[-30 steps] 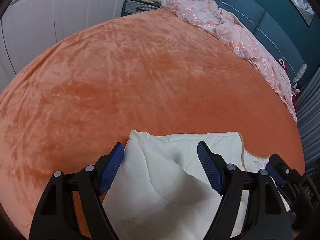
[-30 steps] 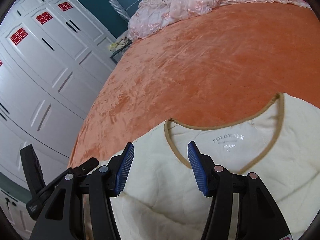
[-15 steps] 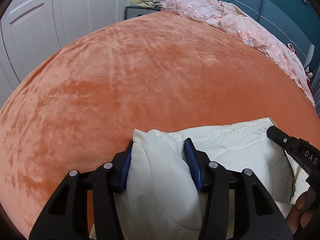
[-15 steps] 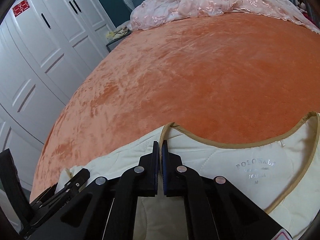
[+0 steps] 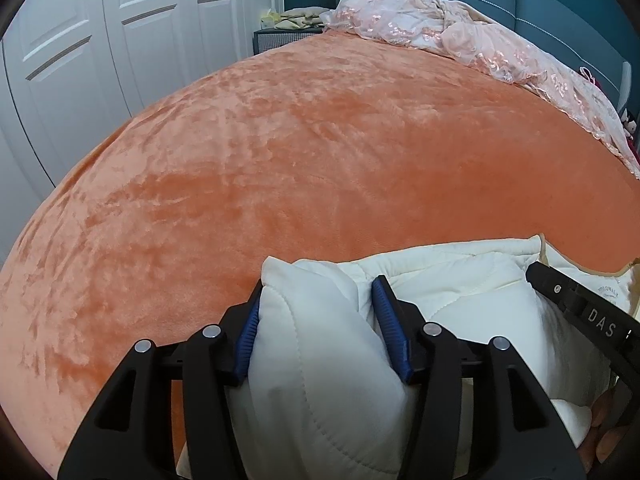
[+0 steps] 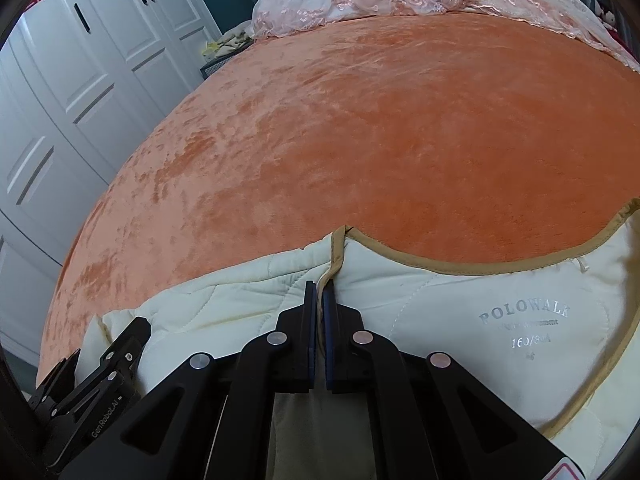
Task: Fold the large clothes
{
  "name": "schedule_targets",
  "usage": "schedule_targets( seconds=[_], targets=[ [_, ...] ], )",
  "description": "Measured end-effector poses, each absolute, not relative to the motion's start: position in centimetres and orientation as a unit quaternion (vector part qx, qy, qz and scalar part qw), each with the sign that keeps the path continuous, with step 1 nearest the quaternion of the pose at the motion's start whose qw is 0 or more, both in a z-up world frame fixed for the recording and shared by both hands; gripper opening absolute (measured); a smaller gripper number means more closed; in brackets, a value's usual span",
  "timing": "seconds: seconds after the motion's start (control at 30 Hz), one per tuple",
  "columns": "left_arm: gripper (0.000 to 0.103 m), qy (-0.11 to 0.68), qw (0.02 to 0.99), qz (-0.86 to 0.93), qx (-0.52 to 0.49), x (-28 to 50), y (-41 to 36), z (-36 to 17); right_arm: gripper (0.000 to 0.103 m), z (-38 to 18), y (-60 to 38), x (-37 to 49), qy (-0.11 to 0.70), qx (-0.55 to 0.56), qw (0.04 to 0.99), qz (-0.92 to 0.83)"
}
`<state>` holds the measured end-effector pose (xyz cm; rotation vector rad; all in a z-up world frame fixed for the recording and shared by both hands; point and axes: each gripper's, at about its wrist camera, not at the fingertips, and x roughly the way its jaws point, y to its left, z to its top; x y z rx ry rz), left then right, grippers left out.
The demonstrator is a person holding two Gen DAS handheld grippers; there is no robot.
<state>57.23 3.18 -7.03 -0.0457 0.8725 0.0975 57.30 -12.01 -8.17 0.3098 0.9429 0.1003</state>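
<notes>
A cream quilted garment [image 6: 460, 304] with a tan-trimmed neckline and a printed label lies at the near edge of the orange bed. My left gripper [image 5: 320, 300] is shut on a thick bunched corner of the garment [image 5: 320, 360], at its left shoulder. My right gripper [image 6: 319, 292] is shut on the tan collar edge [image 6: 334, 264] at the left end of the neckline. The right gripper's black body shows in the left wrist view [image 5: 588, 316]. The left gripper's body shows low left in the right wrist view [image 6: 100, 384].
The orange plush bedspread [image 5: 320, 152] fills the view ahead. A pink lace cover [image 5: 460, 36] lies bunched along the teal headboard [image 5: 560, 4]. White wardrobe doors [image 6: 80, 92] stand on the left, with a small dark bedside stand [image 5: 280, 36] beside the bed.
Both grippers went from open over the garment to shut on it. The left took a bunched corner, the right the collar edge. Both views have since tilted up slightly.
</notes>
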Motion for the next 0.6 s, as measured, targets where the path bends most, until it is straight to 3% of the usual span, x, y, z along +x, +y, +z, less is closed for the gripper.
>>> schedule_targets(
  seconds=[0.27,0.4,0.47,0.6],
  targets=[
    [0.052,0.415,0.908,0.058,-0.008,57.3,2.8,-7.3,0.0,-7.9,-12.2,56.8,0.433,0.151,0.887,0.042],
    [0.055,0.418,0.906,0.063,-0.01,57.3,2.8,-7.2,0.005,-3.6,-14.9,52.4,0.311,0.182,0.932,-0.036],
    [0.064,0.421,0.904,0.068,-0.019,57.3,3.3,-7.0,0.014,-1.3,-17.1,50.1,0.275,0.193,0.939,-0.078],
    [0.073,0.417,0.901,0.103,-0.059,56.1,5.3,-4.7,0.015,1.6,-23.2,46.0,0.287,0.207,0.932,-0.08]
  ],
)
